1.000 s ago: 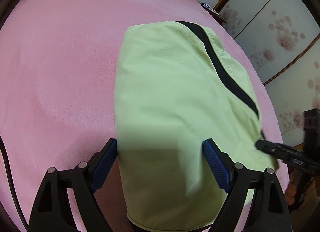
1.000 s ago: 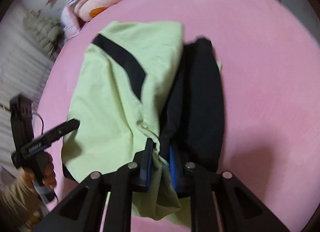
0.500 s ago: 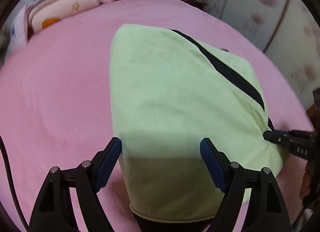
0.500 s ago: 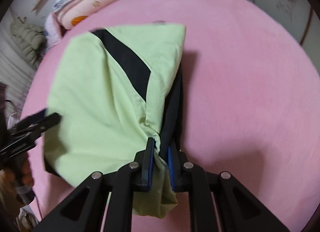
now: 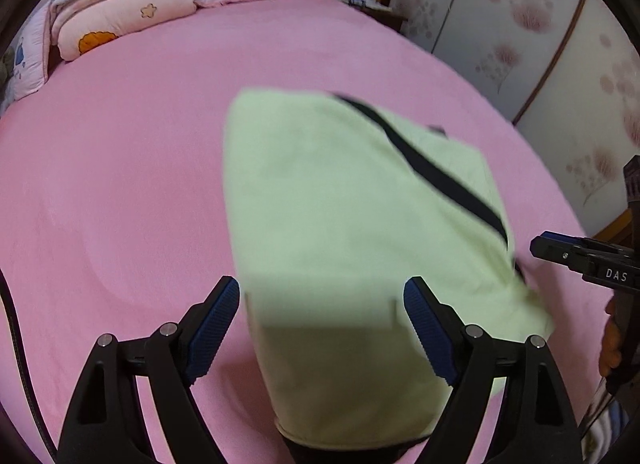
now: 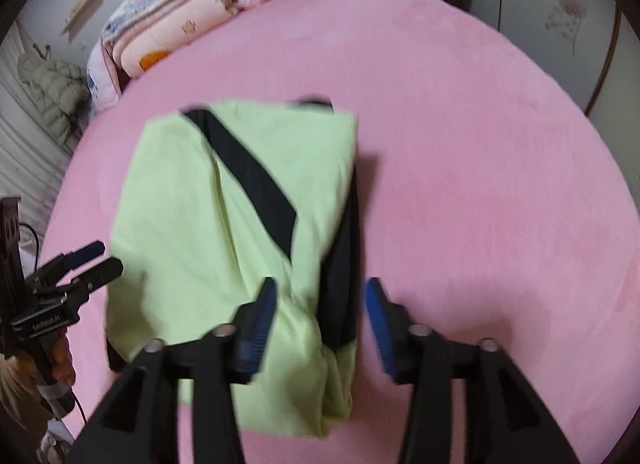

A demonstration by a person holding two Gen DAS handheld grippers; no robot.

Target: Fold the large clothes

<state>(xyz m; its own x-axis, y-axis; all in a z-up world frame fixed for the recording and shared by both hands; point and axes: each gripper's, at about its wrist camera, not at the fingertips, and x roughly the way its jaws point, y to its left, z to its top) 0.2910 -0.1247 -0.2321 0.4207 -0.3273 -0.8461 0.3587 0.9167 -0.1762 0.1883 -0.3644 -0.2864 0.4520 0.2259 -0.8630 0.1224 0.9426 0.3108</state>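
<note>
A light green garment [image 5: 352, 232] with a black diagonal stripe [image 5: 432, 171] lies folded on the pink bed [image 5: 120, 183]. It also shows in the right wrist view [image 6: 224, 248], with black fabric [image 6: 344, 264] along its right edge. My left gripper [image 5: 322, 324] is open above the garment's near edge, holding nothing. My right gripper [image 6: 322, 324] is open over the garment's near right corner. The right gripper shows at the right edge of the left wrist view [image 5: 584, 260]. The left gripper shows at the left of the right wrist view [image 6: 80, 268].
Folded quilts and pillows [image 5: 116, 7] are stacked at the head of the bed, also in the right wrist view [image 6: 168, 35]. Floral sliding doors [image 5: 540, 43] stand to the right. A grey puffy coat [image 6: 52, 91] lies left of the bed.
My right gripper has opened and let go of the garment's corner, which now lies on the bed. Both grippers have pulled back and up from the garment.
</note>
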